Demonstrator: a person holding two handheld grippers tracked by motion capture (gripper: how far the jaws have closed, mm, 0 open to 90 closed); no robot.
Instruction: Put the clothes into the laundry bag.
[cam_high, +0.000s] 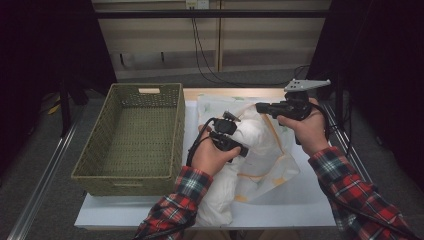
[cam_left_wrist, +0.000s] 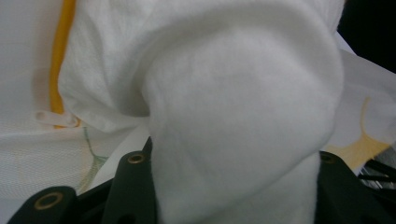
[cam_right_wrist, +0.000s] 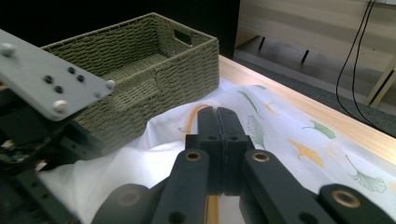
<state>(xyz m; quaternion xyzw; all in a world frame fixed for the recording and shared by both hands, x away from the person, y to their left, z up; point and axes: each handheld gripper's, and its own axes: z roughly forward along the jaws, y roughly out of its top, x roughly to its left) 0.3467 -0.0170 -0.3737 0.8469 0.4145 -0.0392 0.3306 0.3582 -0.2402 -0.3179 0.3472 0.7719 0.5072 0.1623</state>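
Right now L gripper (cam_left_wrist: 233, 186) squeezes the pillow (cam_left_wrist: 243, 107), R gripper (cam_right_wrist: 218, 126) pinches the cover (cam_right_wrist: 280, 140) w/ jaws pressed together — thin hold, cover could slip.

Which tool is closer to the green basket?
Left. The left tool grips the white pillow just beside the green basket. The right tool pinches the leaf-print cover farther off.

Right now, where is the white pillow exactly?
In the high view the white pillow lies at the table's middle, right of the woven basket, partly inside the leaf-printed pillowcase. The left gripper is clamped on it.
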